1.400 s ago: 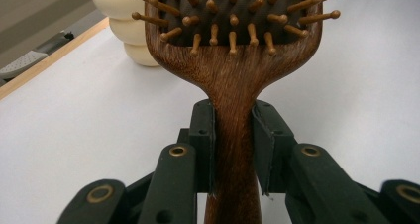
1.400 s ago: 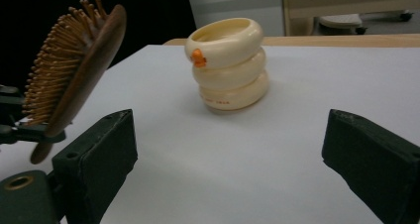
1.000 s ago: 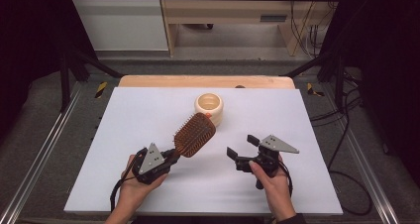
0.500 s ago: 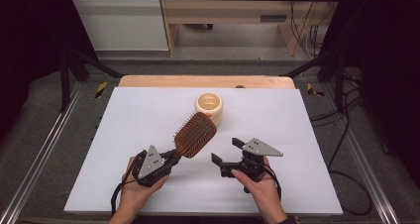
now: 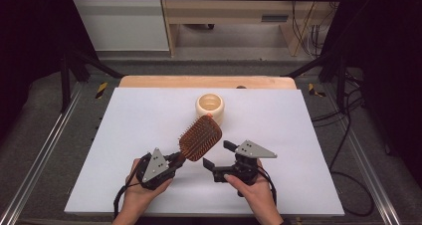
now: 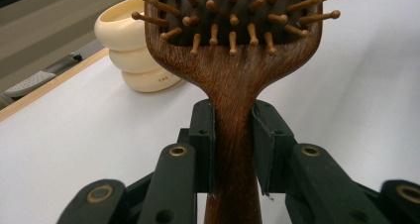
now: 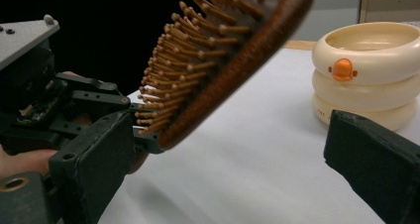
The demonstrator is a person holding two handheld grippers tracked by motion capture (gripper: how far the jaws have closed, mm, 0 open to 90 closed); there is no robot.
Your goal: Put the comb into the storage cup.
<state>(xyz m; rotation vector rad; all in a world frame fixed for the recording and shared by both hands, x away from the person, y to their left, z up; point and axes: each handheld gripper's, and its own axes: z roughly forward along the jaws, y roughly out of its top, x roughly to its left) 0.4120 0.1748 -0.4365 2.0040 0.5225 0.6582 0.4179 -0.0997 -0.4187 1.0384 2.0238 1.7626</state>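
The left tool (image 5: 175,160) clamps the handle of a wooden hairbrush (image 5: 200,138), lifted over the white desk (image 5: 298,135). The right tool (image 5: 218,155), jaws wide, sits just beside the brush head. Beyond them stands a cream bowl (image 5: 210,107); dark floor surrounds the desk.

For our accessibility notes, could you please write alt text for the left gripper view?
The left hand-held gripper is shut on the handle of a wooden hairbrush, whose bristled head rises to the top edge. Behind it at the left, a cream ribbed bowl stands on the white table.
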